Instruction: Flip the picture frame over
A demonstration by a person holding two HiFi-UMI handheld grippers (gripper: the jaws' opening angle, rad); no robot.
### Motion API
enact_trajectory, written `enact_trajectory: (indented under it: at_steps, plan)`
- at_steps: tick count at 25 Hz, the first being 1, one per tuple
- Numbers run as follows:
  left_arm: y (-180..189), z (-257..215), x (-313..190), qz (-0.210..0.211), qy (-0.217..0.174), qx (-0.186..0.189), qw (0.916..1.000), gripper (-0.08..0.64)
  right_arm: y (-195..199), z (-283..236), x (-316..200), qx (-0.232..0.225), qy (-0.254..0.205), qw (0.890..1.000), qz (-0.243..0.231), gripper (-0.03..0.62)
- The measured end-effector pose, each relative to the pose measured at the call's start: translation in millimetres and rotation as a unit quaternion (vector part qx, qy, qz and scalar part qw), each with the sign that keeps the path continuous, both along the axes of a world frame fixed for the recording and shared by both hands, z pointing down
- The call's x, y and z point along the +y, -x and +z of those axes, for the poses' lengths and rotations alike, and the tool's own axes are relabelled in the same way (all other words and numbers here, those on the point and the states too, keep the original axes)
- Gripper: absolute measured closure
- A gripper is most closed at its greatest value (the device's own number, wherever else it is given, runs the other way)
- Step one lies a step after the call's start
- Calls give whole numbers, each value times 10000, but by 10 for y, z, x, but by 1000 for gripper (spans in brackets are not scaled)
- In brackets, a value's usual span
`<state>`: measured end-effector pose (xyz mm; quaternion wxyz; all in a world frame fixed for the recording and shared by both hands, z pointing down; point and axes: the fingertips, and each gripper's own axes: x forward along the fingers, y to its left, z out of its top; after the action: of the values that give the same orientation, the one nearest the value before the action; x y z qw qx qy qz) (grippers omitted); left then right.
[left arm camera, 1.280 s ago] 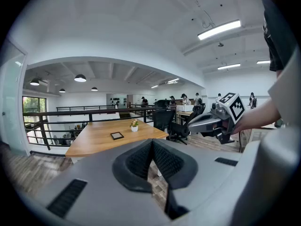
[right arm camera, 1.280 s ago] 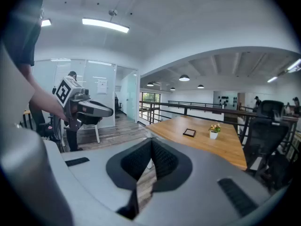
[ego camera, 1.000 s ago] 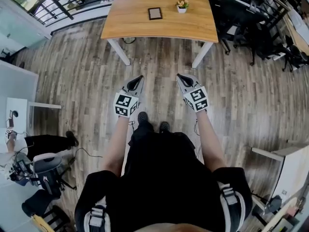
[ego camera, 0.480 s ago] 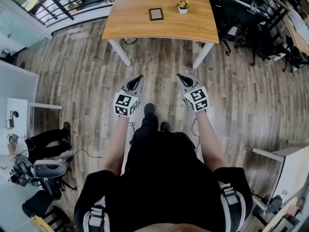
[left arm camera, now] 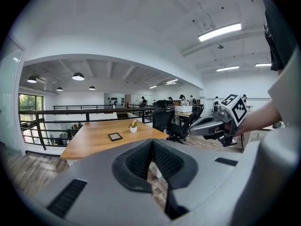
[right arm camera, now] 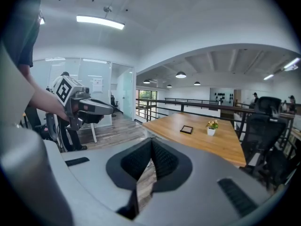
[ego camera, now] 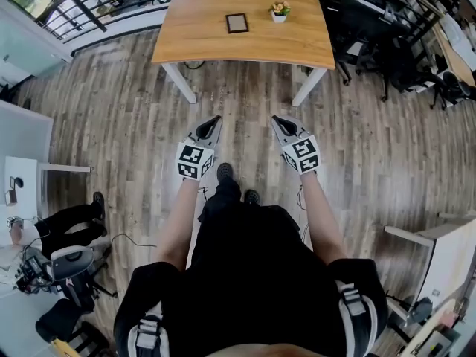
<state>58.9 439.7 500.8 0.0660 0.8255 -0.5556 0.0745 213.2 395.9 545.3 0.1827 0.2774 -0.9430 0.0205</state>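
Observation:
A small dark picture frame lies flat on a wooden table far ahead of me; it also shows in the left gripper view and the right gripper view. My left gripper and right gripper hover side by side over the plank floor, well short of the table. Both are shut with nothing between the jaws. Each gripper appears in the other's view, the right gripper and the left gripper.
A little white pot with flowers stands on the table right of the frame. Black office chairs crowd the table's right side, and a black railing runs at the left. A seated person's legs are at lower left.
The table and frame have slid slightly left in the head view as I step forward; my foot has shifted. Both grippers stay shut and keep their places relative to me.

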Motion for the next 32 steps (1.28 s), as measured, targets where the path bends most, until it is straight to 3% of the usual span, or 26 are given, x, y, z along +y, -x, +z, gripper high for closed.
enact_trajectory:
  at_steps: [10, 32]
  plan:
    - [303, 27, -538, 151, 5, 88, 9998, 540, 306, 19, -453, 47, 34, 9998, 185, 584]
    - [1484, 15, -1736, 576, -28, 201, 9981, 540, 1231, 2, -1498, 50, 21, 9943, 1062, 584]
